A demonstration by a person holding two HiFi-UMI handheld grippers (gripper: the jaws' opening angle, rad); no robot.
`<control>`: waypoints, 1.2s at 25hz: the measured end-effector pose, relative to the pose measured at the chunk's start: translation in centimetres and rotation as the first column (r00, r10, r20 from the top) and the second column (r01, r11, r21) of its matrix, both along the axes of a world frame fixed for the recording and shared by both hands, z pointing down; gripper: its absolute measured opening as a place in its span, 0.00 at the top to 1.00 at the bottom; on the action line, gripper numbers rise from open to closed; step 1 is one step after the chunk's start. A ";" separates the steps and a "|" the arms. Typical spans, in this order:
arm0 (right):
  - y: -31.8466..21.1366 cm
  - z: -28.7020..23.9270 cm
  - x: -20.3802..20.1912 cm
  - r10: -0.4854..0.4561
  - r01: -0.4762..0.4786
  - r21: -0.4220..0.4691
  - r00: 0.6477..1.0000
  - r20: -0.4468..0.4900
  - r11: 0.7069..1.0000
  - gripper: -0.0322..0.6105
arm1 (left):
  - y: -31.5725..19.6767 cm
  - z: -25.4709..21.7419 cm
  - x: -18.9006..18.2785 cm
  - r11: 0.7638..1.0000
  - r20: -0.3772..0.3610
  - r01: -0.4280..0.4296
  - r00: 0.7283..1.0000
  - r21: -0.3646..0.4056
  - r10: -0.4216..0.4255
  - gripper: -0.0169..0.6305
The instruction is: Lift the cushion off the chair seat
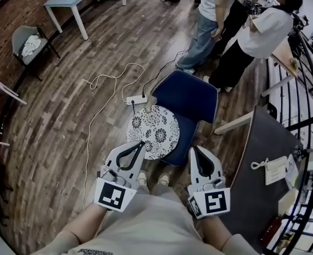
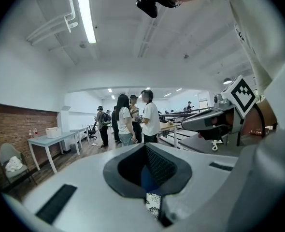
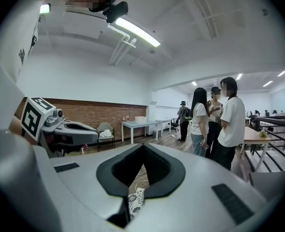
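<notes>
A round cushion (image 1: 154, 130) with a black-and-white flower print lies on the seat of a blue chair (image 1: 188, 97) just in front of me. My left gripper (image 1: 142, 143) is shut and empty, its tip over the cushion's near edge. My right gripper (image 1: 194, 149) is shut too, holds nothing, and hovers by the seat's right near edge, apart from the cushion. Through the loop of each pair of jaws a sliver of the printed cushion (image 2: 153, 204) (image 3: 135, 199) shows below. Each gripper view shows the other gripper off to the side.
A white power strip (image 1: 137, 99) and its looped cable (image 1: 101, 81) lie on the wood floor left of the chair. Several people (image 1: 257, 31) stand just behind it. A dark table (image 1: 262, 158) and a railing are close on the right; a grey chair (image 1: 29, 41) stands far left.
</notes>
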State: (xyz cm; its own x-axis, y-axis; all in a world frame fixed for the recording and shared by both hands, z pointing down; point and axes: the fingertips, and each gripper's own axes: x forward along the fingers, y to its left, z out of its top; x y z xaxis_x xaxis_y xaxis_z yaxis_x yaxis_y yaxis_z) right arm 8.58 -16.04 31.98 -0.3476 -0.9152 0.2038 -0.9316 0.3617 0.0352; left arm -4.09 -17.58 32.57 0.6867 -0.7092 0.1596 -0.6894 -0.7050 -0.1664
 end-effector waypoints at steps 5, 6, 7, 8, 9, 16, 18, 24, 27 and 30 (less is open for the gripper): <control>-2.0 2.5 0.9 -0.015 0.015 -0.054 1.000 -0.009 0.998 0.95 | -2.2 1.3 1.2 0.999 -0.010 0.027 1.000 -0.021 -0.027 0.97; -2.7 3.1 1.2 -0.012 0.012 -0.061 1.000 -0.006 0.998 0.95 | -2.7 1.5 1.6 1.000 -0.005 0.025 1.000 -0.017 -0.025 0.97; -3.3 3.8 1.6 -0.008 0.008 -0.068 1.000 -0.004 0.998 0.95 | -3.3 1.8 2.0 1.000 0.000 0.021 1.000 -0.010 -0.021 0.97; -4.0 4.5 1.9 -0.003 0.003 -0.076 1.000 -0.004 0.997 0.95 | -3.9 2.2 2.3 1.000 0.007 0.019 1.000 -0.001 -0.019 0.97; -4.8 5.4 2.3 0.002 -0.003 -0.087 1.000 -0.007 0.996 0.95 | -4.5 2.5 2.5 1.000 0.014 0.020 1.000 0.011 -0.020 0.97; -11.5 13.1 4.8 0.019 -0.019 -0.203 1.000 0.000 0.979 0.78 | -10.3 7.1 3.6 0.999 0.009 0.038 0.999 -0.021 -0.038 0.97; -13.5 15.7 5.4 0.026 -0.022 -0.241 1.000 0.013 0.970 0.73 | -11.9 9.6 4.0 0.997 0.024 0.045 0.999 -0.055 -0.044 0.97; -19.1 24.2 6.4 0.030 -0.023 -0.295 0.999 0.020 0.955 0.68 | -16.0 18.3 5.2 0.994 0.067 0.057 0.996 -0.096 -0.051 0.97; -21.2 28.5 6.8 0.034 -0.019 -0.332 0.999 0.041 0.943 0.68 | -17.6 22.4 5.6 0.989 0.034 0.074 0.997 -0.128 -0.070 0.97; -22.9 33.3 7.1 0.028 -0.016 -0.360 0.999 0.028 0.933 0.68 | -19.1 27.0 6.0 0.984 0.037 0.079 0.997 -0.161 -0.074 0.97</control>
